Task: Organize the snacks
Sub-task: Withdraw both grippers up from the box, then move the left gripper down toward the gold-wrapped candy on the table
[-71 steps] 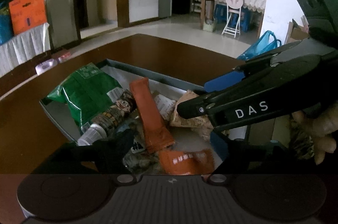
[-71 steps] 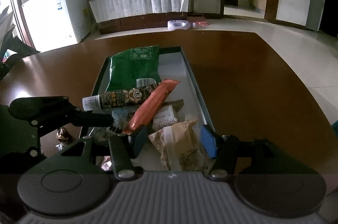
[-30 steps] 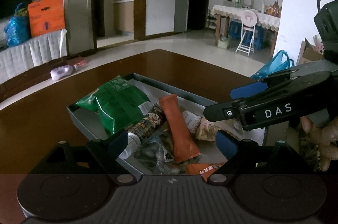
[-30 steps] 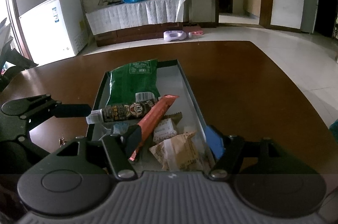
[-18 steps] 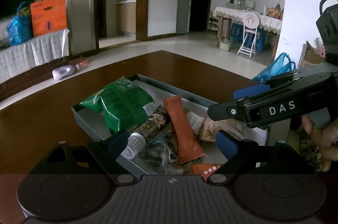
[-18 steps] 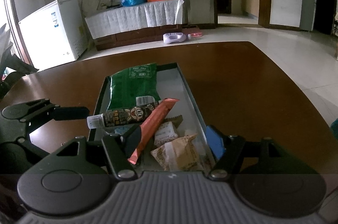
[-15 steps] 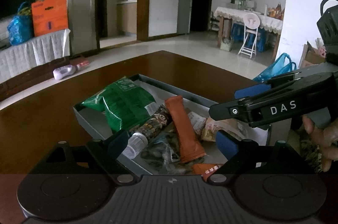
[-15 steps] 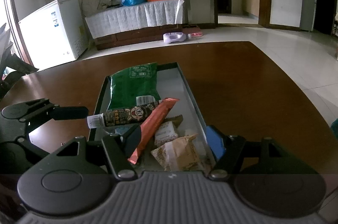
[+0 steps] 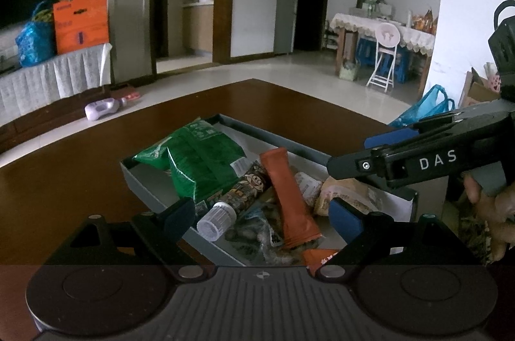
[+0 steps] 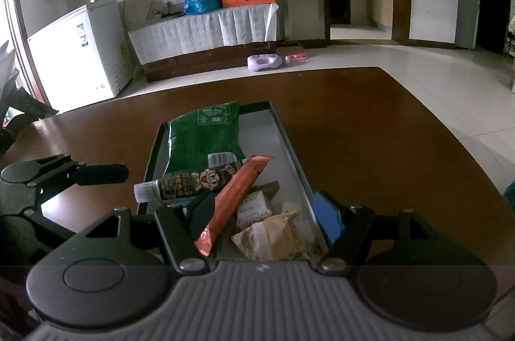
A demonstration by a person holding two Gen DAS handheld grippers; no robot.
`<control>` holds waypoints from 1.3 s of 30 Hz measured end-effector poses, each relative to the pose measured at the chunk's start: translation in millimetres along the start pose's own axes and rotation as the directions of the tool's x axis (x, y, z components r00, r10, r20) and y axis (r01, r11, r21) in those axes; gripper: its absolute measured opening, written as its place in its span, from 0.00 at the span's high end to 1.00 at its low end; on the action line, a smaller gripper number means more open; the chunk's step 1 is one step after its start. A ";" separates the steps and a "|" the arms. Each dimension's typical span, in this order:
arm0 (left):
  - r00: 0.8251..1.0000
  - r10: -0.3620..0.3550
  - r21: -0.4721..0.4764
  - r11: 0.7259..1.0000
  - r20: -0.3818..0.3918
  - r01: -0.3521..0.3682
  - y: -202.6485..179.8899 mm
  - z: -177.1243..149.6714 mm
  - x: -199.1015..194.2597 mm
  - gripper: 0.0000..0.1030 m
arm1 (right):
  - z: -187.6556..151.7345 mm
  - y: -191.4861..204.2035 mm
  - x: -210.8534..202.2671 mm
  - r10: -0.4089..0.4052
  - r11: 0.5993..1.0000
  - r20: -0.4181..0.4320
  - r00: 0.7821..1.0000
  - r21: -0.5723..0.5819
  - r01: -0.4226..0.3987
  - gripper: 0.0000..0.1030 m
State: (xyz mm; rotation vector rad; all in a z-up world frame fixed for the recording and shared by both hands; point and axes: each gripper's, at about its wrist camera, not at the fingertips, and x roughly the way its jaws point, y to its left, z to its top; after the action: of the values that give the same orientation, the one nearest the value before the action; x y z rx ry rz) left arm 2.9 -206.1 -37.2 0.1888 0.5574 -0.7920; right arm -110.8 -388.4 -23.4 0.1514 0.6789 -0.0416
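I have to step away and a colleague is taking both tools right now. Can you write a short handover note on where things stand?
Left tool: open, empty, hovering at the near end of the grey tray.
Right tool: open, empty, hovering over the same tray.
In the tray: green bag at the far end, cartoon-label tube beside it, long orange packet lying on the pile, tan wrapped cake, small white packet, plus smaller packets underneath.
Done: visible snacks are gathered in the tray on the brown table.
Left: they lie jumbled and overlapping; straighten if neat order is wanted.
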 end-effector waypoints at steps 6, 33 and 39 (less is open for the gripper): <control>1.000 0.005 0.002 1.000 0.001 -0.005 0.6 -0.2 -1.7 0.12 | 0.0 0.3 0.0 -0.002 1.000 -0.006 1.000 -0.008 0.002 0.32; 0.997 0.080 -0.016 0.997 -0.017 -0.080 41.1 -20.6 -39.5 0.12 | 4.5 25.7 1.6 0.032 0.998 0.001 0.999 -0.060 -0.032 0.29; 0.995 0.096 -0.021 0.995 -0.027 -0.097 51.3 -26.5 -46.6 0.12 | 5.9 37.7 1.3 0.058 0.995 0.006 0.998 -0.084 -0.058 0.29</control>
State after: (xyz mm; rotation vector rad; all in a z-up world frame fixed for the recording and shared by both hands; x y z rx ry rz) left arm 2.6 -131.9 -36.5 0.2038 0.5771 -0.6901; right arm -102.8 -352.0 -14.9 0.0902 0.6663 0.0418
